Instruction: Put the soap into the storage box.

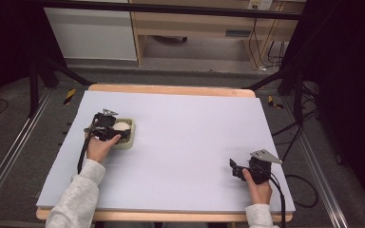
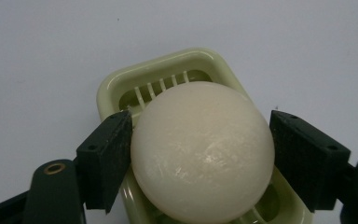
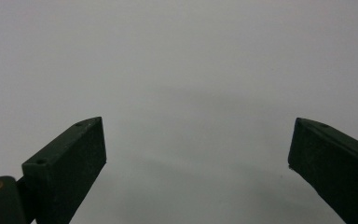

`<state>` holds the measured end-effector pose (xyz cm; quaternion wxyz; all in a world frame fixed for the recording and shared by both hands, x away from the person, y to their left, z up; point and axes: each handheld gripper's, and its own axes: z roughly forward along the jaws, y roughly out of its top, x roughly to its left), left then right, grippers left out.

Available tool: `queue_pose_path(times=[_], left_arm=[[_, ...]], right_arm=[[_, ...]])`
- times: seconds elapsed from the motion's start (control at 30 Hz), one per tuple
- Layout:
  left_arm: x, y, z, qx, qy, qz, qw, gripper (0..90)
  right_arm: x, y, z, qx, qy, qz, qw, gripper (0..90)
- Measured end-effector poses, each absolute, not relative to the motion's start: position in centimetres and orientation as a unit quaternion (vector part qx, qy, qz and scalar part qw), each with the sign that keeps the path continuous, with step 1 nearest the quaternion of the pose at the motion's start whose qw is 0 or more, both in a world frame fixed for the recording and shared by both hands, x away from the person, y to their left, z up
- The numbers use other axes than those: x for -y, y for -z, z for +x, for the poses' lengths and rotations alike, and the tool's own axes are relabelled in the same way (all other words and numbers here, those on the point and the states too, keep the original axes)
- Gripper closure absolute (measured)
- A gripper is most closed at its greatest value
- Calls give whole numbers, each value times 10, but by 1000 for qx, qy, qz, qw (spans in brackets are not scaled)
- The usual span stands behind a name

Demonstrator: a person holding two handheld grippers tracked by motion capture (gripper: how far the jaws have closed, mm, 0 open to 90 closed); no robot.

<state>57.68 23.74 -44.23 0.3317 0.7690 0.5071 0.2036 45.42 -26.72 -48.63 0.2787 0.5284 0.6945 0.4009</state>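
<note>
My left fingers [image 2: 105, 158] stand either side of the egg [image 2: 203, 151], one pad touching its left flank and the other just at its right flank; the left gripper [image 1: 105, 127] thus brackets the egg, though I cannot tell whether it is pressing or merely resting against it. The egg sits on the slicer [image 2: 121, 86], a pale green tray with slotted ribs, its bulk over the near half of the cradle and the ribs showing beyond it. In the left gripper view the slicer's long axis runs away from my fingers, tilted a little to the left, while the grip line crosses the egg at right angles to that axis. In the high view the slicer [image 1: 129, 137] lies toward the left edge of the desk [image 1: 190, 128], directly under my left hand [image 1: 100, 148].

My right fingers [image 3: 67, 172] are spread wide with nothing between them, above bare desk. The right gripper [image 1: 247, 169] is well apart from the slicer, near the desk's front right corner, so the left hand is the nearer by far.

No brand, label or writing can be read on the egg, slicer or desk.
</note>
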Motion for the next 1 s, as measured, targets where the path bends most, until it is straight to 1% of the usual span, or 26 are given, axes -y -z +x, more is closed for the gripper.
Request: queue_pose_path(times=[0.07, 0.1, 0.23, 0.27, 0.5, 0.67, 0.8, 1.0], left_arm=[[-238, 438, 574, -504, -209, 766, 341, 186], [-238, 437, 572, -504, -210, 764, 345, 186], [-241, 432, 564, -497, -201, 770, 347, 131], [-242, 431, 558, -492, -203, 766, 361, 133], [-246, 428, 537, -480, -201, 763, 384, 125], [-250, 430, 512, -475, -202, 752, 409, 129], [-256, 434, 500, -474, -209, 748, 414, 135], [-268, 451, 474, -480, -202, 751, 406, 162]], right_arm=[[267, 486, 454, -695, -401, 528, 279, 45], [267, 486, 454, -695, -401, 528, 279, 45], [267, 486, 454, -694, -402, 529, 279, 45], [267, 486, 454, -693, -403, 530, 276, 45], [267, 486, 454, -693, -403, 530, 277, 44], [268, 486, 454, -691, -403, 530, 280, 44], [268, 486, 453, -690, -405, 531, 280, 43], [268, 486, 453, -689, -407, 531, 279, 43]])
